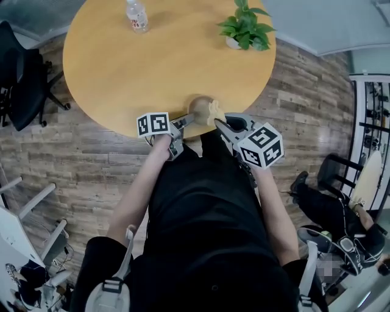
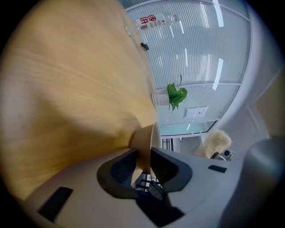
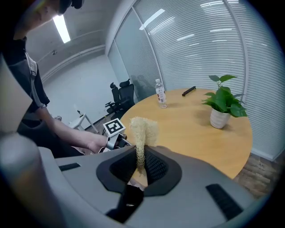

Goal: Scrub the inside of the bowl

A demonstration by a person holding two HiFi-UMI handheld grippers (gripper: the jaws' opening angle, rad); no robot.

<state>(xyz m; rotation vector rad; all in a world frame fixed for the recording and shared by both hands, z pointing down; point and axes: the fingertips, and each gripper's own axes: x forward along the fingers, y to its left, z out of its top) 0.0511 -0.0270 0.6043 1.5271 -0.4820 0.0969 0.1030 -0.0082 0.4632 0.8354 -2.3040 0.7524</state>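
Left gripper (image 2: 142, 156) clamped the bowl (image 2: 143, 139) wall at the table's (image 1: 122, 73) near edge. Right gripper (image 3: 140, 164) pinched a loofah (image 3: 143, 129) just beside the bowl. Far edge: pot (image 1: 232, 42) held a plant (image 1: 247, 24). Bottle (image 1: 137, 15) label (image 2: 149, 20) carried red print, unreadable.

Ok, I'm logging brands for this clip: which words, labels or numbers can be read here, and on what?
Bottle label: red print, too blurred to read.
Placard on the glass wall: too small to read.
Left cube, right cube: square patterns, no words.
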